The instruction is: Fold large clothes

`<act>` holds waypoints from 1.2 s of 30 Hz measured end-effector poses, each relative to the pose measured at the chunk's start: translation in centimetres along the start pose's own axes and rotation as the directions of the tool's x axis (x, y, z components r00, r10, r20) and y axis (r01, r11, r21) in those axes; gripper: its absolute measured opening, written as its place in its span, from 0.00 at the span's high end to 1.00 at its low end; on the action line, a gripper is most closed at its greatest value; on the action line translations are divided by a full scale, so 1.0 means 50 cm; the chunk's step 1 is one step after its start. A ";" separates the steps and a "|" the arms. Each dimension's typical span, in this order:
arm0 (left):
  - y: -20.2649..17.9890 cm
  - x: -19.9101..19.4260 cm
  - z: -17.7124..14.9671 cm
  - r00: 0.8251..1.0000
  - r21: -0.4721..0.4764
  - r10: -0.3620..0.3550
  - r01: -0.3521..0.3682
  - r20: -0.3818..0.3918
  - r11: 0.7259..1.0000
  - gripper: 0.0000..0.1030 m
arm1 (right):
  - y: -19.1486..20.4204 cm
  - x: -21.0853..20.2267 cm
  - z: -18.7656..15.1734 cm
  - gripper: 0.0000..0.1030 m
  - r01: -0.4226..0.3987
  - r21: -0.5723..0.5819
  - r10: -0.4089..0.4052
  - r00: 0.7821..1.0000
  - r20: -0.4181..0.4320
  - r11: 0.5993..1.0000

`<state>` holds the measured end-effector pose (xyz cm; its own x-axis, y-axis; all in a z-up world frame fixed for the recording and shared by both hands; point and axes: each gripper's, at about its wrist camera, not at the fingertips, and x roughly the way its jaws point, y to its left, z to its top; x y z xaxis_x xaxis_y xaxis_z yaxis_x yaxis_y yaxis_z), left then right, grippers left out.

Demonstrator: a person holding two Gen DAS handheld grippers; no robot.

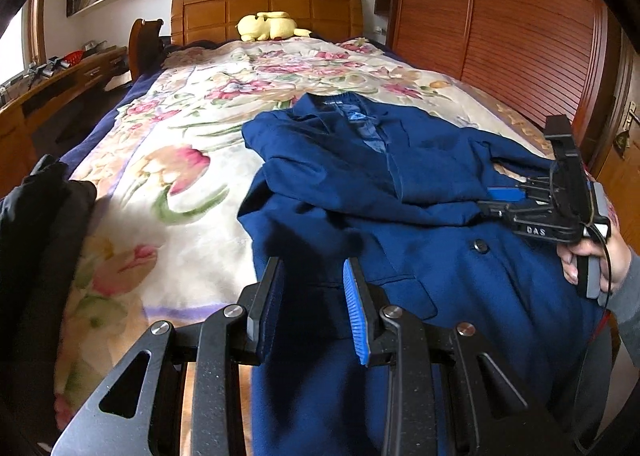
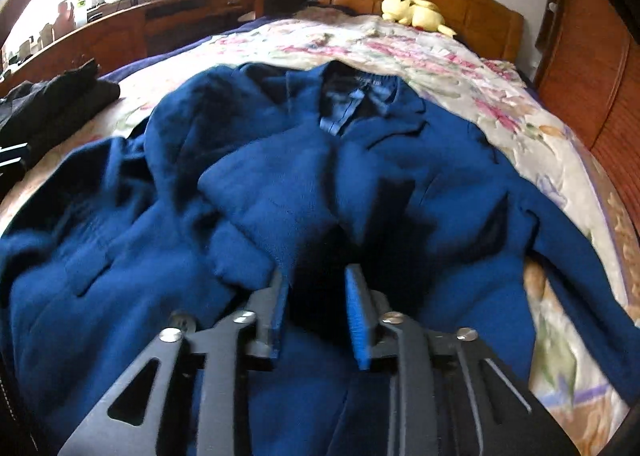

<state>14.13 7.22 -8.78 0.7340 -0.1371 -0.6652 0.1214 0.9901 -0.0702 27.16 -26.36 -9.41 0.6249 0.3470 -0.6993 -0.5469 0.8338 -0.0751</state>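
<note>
A large dark blue coat (image 1: 360,192) lies front-up on the floral bedspread, collar toward the headboard; it fills the right wrist view (image 2: 320,176). Its left sleeve is folded across the chest. My left gripper (image 1: 314,276) is open and empty, just above the coat's lower left edge near a pocket flap. My right gripper (image 2: 316,288) is open and empty, low over the coat's middle. In the left wrist view the right gripper (image 1: 500,202) shows from the side, held in a hand at the coat's right side.
A black garment (image 1: 36,224) lies at the bed's left edge, also in the right wrist view (image 2: 56,100). A yellow plush toy (image 1: 268,26) sits by the wooden headboard (image 1: 264,8). A wooden wardrobe (image 1: 500,36) stands on the right, a desk (image 1: 52,92) on the left.
</note>
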 end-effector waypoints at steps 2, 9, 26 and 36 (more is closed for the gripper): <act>-0.005 0.011 -0.002 1.000 -0.004 0.000 0.000 -0.008 1.000 0.69 | -0.013 0.004 0.002 0.58 -0.011 0.009 0.011 1.000 0.000 1.000; -0.001 0.049 -0.020 0.999 -0.027 0.005 -0.006 -0.046 1.000 0.69 | -0.025 -0.056 -0.009 0.53 -0.046 0.037 0.044 0.998 0.047 0.998; -0.001 0.082 -0.050 0.997 -0.041 0.016 -0.019 -0.070 0.999 0.69 | 0.017 0.055 0.073 0.46 -0.063 -0.041 0.063 0.998 0.002 0.997; -0.001 0.091 -0.058 0.998 -0.050 0.023 -0.027 -0.067 0.998 0.69 | 0.020 0.087 0.075 0.80 -0.015 -0.100 0.013 1.000 -0.021 0.995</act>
<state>15.51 6.64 -13.95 0.6905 -0.1117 -0.7147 0.0685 0.9937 -0.0891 31.42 -22.42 -9.89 0.6061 0.3487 -0.7149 -0.6093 0.7812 -0.1356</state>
